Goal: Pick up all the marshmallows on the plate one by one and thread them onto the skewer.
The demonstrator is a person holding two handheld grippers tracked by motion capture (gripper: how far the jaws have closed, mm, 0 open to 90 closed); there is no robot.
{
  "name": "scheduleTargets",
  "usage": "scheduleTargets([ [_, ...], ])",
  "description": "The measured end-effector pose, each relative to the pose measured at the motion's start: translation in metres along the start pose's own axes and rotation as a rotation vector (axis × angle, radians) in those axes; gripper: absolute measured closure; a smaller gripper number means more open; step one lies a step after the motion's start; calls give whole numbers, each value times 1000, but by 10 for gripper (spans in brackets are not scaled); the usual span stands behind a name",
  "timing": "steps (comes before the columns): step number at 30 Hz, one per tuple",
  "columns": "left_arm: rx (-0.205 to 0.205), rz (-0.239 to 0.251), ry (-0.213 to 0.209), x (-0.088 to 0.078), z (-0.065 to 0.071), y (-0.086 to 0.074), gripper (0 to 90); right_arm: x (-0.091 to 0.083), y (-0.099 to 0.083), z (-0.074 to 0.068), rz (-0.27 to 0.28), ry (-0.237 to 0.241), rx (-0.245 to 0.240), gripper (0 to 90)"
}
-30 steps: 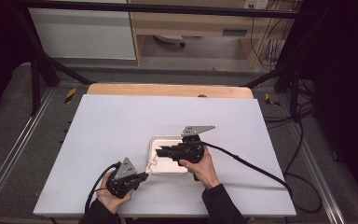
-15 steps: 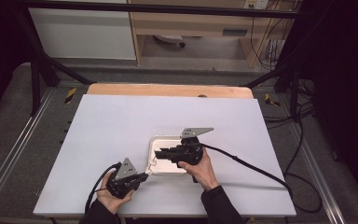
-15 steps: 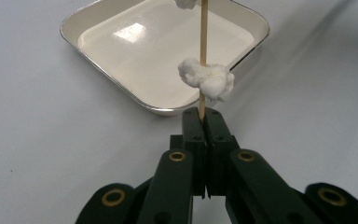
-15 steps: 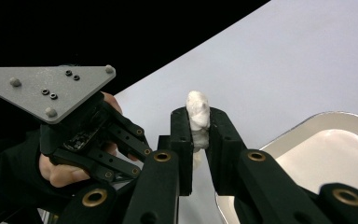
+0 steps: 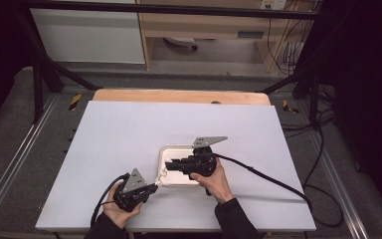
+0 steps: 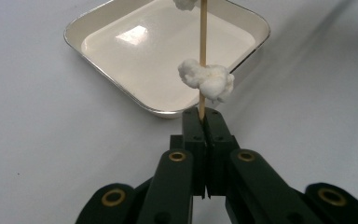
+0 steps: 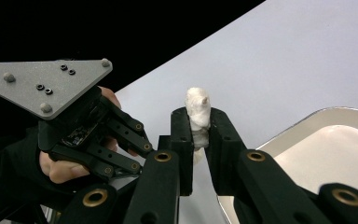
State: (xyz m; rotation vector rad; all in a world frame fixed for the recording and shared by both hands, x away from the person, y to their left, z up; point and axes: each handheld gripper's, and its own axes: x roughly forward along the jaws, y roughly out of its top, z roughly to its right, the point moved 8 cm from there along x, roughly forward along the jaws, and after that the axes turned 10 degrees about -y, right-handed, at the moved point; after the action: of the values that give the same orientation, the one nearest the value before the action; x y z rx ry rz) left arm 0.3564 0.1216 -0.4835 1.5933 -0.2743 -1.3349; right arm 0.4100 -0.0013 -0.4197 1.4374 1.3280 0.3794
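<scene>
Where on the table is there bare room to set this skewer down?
The far half of the white table top, between the wooden strip and the white square metal tray, is bare; so is the left side. It is crowded near the front edge, where both claws meet at the tray with the thin wooden skewer.

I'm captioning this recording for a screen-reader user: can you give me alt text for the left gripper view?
The left black two-jaw claw, shut, holds a thin wooden skewer upright by its lower end, with a fluffy white marshmallow-like lump threaded just above the jaws and part of another at the top edge. Behind it, a shallow square white tray with a metal rim sits on the pale grey table.
</scene>
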Motion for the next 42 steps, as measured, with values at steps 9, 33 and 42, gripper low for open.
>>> scheduleTargets([
  [9,5,-1,4,0,0,0,892,2,-3,-1,-10,2,-1,826],
  [33,10,7,0,0,0,2,892,5,-7,-1,-10,22,17,825],
  [42,8,17,-6,0,0,3,892,7,-10,-1,-23,20,15,823],
])
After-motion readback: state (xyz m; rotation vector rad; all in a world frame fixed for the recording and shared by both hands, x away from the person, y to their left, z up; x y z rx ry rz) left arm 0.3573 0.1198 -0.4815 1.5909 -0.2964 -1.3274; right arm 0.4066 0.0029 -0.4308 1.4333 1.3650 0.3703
